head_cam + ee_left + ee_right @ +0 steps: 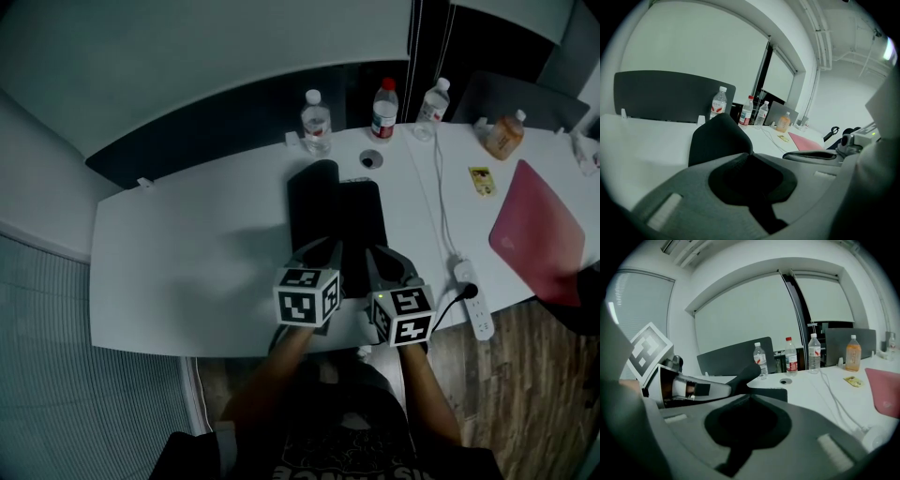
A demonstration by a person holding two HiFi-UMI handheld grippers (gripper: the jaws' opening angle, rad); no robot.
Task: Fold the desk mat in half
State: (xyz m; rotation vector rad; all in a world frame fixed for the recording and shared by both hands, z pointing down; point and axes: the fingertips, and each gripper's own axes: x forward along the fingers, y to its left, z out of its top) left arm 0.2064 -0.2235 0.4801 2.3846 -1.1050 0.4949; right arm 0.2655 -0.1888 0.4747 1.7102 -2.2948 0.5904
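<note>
A black desk mat (pixel 360 220) lies in the middle of the white desk (pixel 187 262), its left part raised in a curved fold (pixel 312 192). Both grippers sit side by side at its near edge. My left gripper (pixel 329 255) is shut on the mat's near left corner. The mat arches up from its jaws (pixel 719 138) in the left gripper view. My right gripper (pixel 375 261) is shut on the near right corner; in its view the mat's flat part (pixel 773 393) shows just beyond the jaws. The clamped edge itself is hidden inside the jaws.
Three water bottles (pixel 316 120) (pixel 383 108) (pixel 433 98) and an orange drink bottle (pixel 504 134) stand along the desk's far edge. A red laptop (pixel 539 230), a power strip (pixel 473 298) with a white cable (pixel 439 187), and a small card (pixel 482 180) lie to the right.
</note>
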